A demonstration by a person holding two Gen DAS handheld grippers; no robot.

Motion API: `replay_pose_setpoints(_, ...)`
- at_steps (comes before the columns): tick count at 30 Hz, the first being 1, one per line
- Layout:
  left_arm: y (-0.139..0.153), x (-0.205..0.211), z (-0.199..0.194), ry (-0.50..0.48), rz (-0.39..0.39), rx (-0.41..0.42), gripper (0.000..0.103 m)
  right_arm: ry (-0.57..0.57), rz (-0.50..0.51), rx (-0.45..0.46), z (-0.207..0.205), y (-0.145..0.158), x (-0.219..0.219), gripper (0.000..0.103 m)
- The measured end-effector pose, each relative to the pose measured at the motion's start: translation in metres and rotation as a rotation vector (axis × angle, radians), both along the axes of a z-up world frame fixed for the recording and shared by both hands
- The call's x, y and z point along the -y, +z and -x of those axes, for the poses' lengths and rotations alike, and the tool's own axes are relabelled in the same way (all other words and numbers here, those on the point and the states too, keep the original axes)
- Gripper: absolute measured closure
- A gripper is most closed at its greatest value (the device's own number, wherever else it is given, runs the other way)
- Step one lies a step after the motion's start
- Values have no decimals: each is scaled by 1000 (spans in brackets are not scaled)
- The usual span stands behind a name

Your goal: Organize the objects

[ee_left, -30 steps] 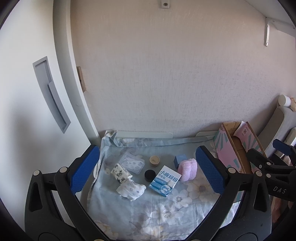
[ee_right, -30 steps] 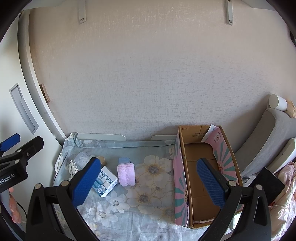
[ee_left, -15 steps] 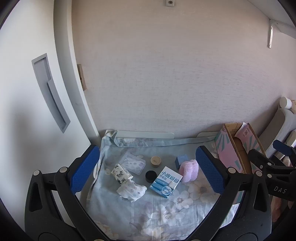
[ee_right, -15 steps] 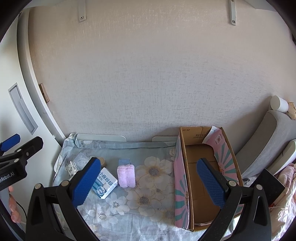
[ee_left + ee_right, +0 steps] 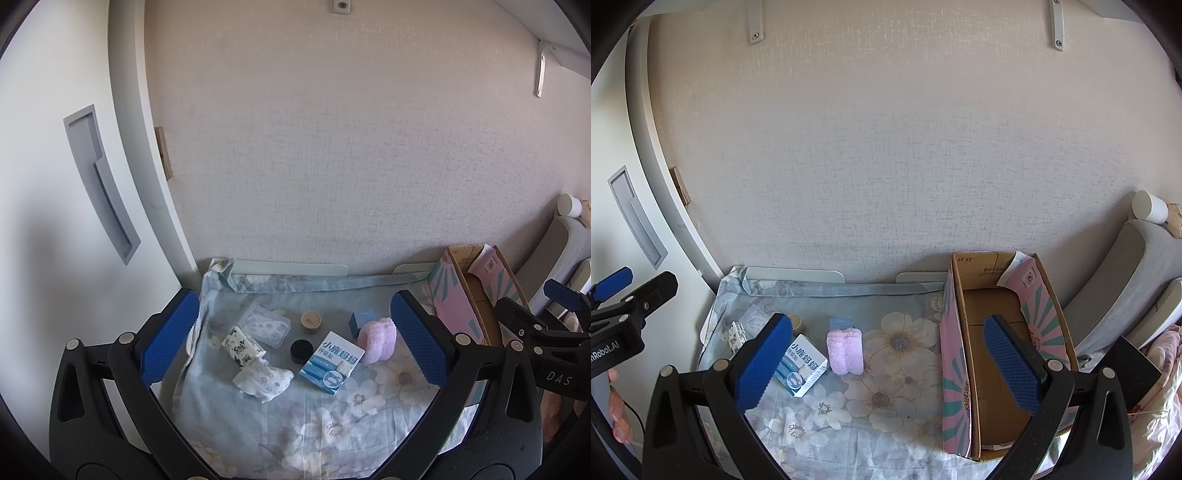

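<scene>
**Two grippers spread wide, both empty, above the floral cloth**

I hold the left gripper [image 5: 293, 343] and the right gripper [image 5: 888, 363] with jaws apart, grasping nothing, well above the pale blue floral cloth [image 5: 332, 417].

Items on my cloth:
- blue-and-white printed carton [image 5: 330, 362], lying flat, mid-cloth
- fluffy pink roll [image 5: 378, 340], just right of the carton
- small blue cube box [image 5: 362, 320], touching the roll's far side
- black round lid [image 5: 301, 350]
- tan round jar [image 5: 310, 322]
- clear plastic case [image 5: 265, 326]
- two patterned cloth bundles [image 5: 255, 362]

At the right edge I see the open pink-sided cardboard box [image 5: 997, 354], nearly empty.
</scene>
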State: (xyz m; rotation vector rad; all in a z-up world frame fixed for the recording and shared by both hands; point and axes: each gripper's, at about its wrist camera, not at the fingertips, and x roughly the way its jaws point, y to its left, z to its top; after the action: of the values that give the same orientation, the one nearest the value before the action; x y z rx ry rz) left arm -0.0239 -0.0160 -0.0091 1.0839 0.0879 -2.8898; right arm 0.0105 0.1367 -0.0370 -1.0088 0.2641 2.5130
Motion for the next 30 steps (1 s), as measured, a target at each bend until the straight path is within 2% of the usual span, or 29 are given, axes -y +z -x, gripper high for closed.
replay_pose_setpoints(15,1,3,-6,-1,1,-4,0,8,4,-9,-4,1,2,0)
replay_pose_setpoints(20,0,16,-9,2,-19,11,0,29,3,-4,-1,6,4,0)
replay_pose_setpoints(30,-35,60,-12,51,-65,98,0,104,85,56,32,-19,7,0)
